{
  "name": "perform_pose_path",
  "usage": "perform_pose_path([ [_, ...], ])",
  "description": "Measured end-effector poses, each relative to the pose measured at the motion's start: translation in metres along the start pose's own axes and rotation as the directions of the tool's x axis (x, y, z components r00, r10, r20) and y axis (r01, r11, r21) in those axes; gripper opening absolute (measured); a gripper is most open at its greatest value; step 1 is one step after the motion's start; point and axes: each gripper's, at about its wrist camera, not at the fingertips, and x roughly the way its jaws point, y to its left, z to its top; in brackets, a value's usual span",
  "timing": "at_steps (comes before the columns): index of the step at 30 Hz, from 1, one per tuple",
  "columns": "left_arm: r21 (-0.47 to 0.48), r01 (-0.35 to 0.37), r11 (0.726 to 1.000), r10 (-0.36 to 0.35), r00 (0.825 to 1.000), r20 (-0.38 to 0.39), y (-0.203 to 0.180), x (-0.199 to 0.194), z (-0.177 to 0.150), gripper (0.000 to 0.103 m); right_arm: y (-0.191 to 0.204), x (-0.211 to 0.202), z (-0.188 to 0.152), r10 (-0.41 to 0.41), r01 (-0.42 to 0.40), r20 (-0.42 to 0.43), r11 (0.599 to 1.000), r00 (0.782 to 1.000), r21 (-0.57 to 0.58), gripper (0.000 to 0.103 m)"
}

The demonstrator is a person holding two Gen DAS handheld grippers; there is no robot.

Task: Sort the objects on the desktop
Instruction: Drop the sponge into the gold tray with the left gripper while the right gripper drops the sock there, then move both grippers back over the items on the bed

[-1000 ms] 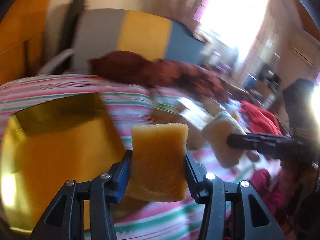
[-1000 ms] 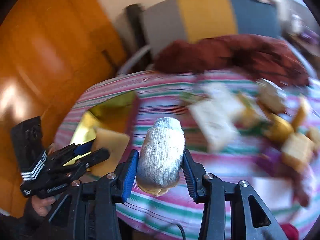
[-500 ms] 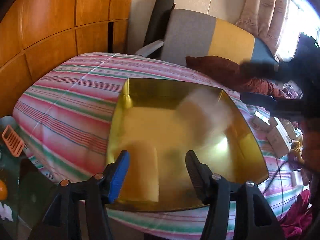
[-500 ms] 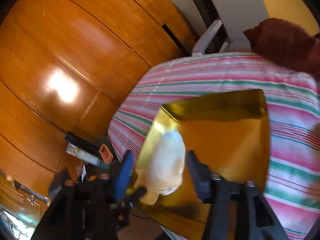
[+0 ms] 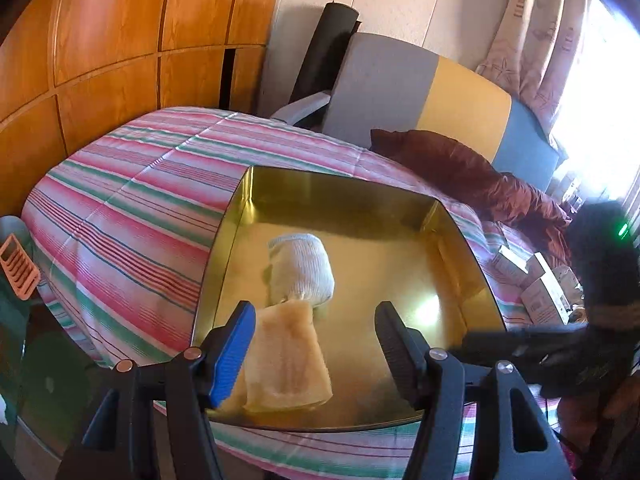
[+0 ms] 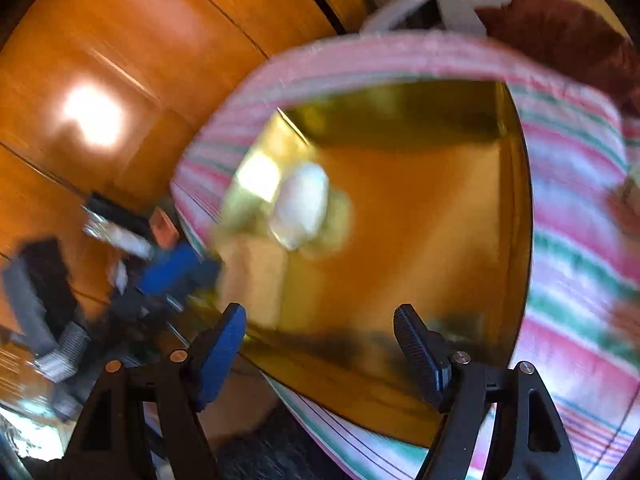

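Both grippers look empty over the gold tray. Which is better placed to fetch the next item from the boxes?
Likely the right gripper: open, on the tray's side nearest the small boxes. The left gripper, also open, hangs over the sponge.

Both wrist views look down, close — sharing the gold tray (image 5: 460,232) (image 6: 516,184).

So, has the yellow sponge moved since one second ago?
Yes. The sponge left the left gripper and now lies in the gold tray, touching the white sock.
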Motion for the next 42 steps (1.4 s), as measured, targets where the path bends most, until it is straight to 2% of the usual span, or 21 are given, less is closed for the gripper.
perform_pose_path([
  [2,0.003,0.001,1.000,-0.001,1.000,-0.001,-0.001,0.000,0.001,0.063,-0.012,0.009,-0.006,-0.052,0.053,-0.045,0.998,0.998,0.029,0.077],
  [4,0.003,0.003,1.000,-0.003,1.000,-0.002,-0.001,-0.001,0.001,0.063,-0.016,0.006,-0.007,-0.122,0.122,-0.028,0.992,0.992,0.013,0.076],
  [9,0.015,0.023,1.000,-0.023,1.000,0.000,-0.007,-0.002,0.001,0.063,-0.028,0.000,-0.005,-0.171,0.172,-0.033,0.984,0.985,0.036,0.076],
  [13,0.021,0.056,0.998,-0.056,0.998,0.003,-0.015,-0.004,0.004,0.063,-0.030,-0.001,-0.006,-0.258,0.259,-0.041,0.966,0.965,0.009,0.076],
  [19,0.054,0.081,0.995,-0.081,0.997,-0.002,-0.031,0.000,0.005,0.063,-0.050,-0.017,-0.008,-0.298,0.299,-0.024,0.953,0.954,0.052,0.076],
  [22,0.080,0.093,0.992,-0.093,0.996,0.000,-0.040,-0.002,0.006,0.063,-0.054,-0.022,-0.016,-0.345,0.346,-0.017,0.937,0.938,0.058,0.076],
  [24,0.098,0.103,0.990,-0.104,0.995,0.003,-0.048,-0.004,0.008,0.063,-0.057,-0.029,-0.022,-0.347,0.345,0.009,0.936,0.938,0.074,0.079],
  [26,0.104,0.112,0.988,-0.113,0.994,0.003,-0.053,-0.005,0.011,0.063,-0.062,-0.045,-0.027,-0.270,0.261,0.080,0.959,0.960,0.111,0.080],
  [28,0.105,0.129,0.986,-0.130,0.991,0.003,-0.059,-0.007,0.014,0.063,-0.069,-0.066,-0.027,-0.220,0.192,0.178,0.968,0.959,0.161,0.081],
  [30,0.115,0.152,0.982,-0.153,0.988,0.001,-0.067,-0.008,0.018,0.063,-0.074,-0.083,-0.030,-0.210,0.167,0.248,0.969,0.946,0.184,0.082],
  [33,0.156,0.171,0.973,-0.171,0.985,-0.011,-0.085,-0.008,0.024,0.063,-0.089,-0.116,-0.045,-0.258,0.184,0.326,0.953,0.910,0.239,0.082],
  [37,0.189,0.252,0.949,-0.246,0.968,-0.056,-0.120,-0.002,0.031,0.063,-0.119,-0.154,-0.075,-0.330,0.217,0.368,0.924,0.870,0.315,0.082],
  [39,0.206,0.310,0.928,-0.298,0.951,-0.086,-0.143,0.001,0.034,0.063,-0.133,-0.176,-0.095,-0.379,0.250,0.369,0.902,0.849,0.352,0.084],
  [42,0.238,0.424,0.874,-0.394,0.904,-0.163,-0.190,0.007,0.038,0.063,-0.162,-0.203,-0.113,-0.474,0.323,0.346,0.852,0.810,0.413,0.086],
])
